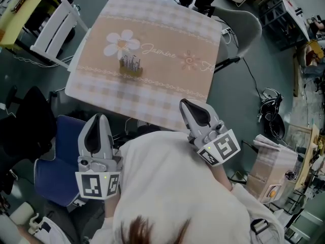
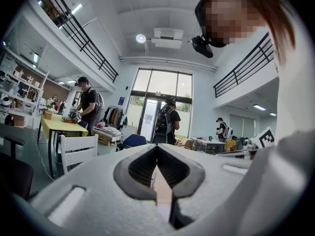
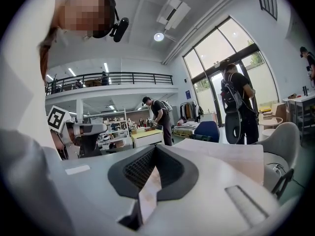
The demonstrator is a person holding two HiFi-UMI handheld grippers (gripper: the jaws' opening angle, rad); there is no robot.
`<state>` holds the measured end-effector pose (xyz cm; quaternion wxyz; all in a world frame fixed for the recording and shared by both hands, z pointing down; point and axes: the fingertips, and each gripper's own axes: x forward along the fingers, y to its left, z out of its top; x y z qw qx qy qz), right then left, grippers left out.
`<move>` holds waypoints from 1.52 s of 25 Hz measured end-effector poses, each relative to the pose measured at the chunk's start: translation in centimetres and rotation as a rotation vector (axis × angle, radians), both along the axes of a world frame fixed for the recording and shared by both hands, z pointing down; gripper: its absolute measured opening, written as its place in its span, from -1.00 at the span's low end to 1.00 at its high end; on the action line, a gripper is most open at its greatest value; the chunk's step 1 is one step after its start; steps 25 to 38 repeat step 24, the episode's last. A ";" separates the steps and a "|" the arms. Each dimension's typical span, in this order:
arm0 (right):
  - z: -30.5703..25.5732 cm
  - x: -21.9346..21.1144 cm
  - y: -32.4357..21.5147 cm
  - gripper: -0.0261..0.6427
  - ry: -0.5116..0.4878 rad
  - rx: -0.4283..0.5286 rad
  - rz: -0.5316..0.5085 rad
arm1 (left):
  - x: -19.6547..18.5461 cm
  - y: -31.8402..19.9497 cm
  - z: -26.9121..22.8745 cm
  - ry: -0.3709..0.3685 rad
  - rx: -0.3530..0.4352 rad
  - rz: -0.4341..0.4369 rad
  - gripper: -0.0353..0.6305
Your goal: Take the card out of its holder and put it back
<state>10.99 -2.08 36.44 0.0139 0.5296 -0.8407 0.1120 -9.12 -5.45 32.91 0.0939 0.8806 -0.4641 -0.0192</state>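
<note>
I hold left tool (image 1: 99, 120) and right tool (image 1: 187, 105) closed, empty, short of the holder (image 1: 130, 66): either pre-removal or post-return.

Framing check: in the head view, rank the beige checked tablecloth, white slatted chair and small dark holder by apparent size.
1. beige checked tablecloth
2. white slatted chair
3. small dark holder

The right gripper (image 3: 156, 147) holds its jaws together on nothing, with the cloth-covered table (image 3: 231, 157) at four o'clock and the left gripper (image 3: 96, 129) at nine o'clock.
</note>
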 end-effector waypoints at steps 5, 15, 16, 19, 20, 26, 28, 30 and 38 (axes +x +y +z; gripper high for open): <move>0.1 -0.1 0.1 -0.92 0.004 -0.008 -0.007 | 0.0 0.1 0.0 -0.001 -0.003 -0.001 -0.89; 0.4 0.1 0.3 -0.92 -0.004 -0.019 -0.008 | 0.3 0.1 -0.1 -0.010 0.008 0.015 -0.89; 0.3 0.1 0.3 -0.92 -0.004 -0.018 -0.008 | 0.4 0.1 -0.2 -0.010 0.010 0.017 -0.89; 0.3 0.1 0.3 -0.92 -0.004 -0.017 -0.012 | 0.6 0.1 -0.4 -0.010 0.017 0.023 -0.89; 0.3 0.1 0.4 -0.92 -0.004 -0.016 -0.013 | 0.6 0.1 -0.5 -0.010 0.018 0.025 -0.89; 0.2 0.1 0.4 -0.92 -0.002 -0.016 -0.017 | 0.9 0.1 -0.7 -0.011 0.022 0.029 -0.89; 0.2 0.1 0.4 -0.92 -0.002 -0.016 -0.017 | 0.9 0.1 -0.7 -0.011 0.022 0.029 -0.89; 0.2 0.1 0.4 -0.92 -0.002 -0.016 -0.017 | 0.9 0.1 -0.7 -0.011 0.022 0.029 -0.89; 0.2 0.1 0.4 -0.92 -0.002 -0.016 -0.017 | 0.9 0.1 -0.7 -0.011 0.022 0.029 -0.89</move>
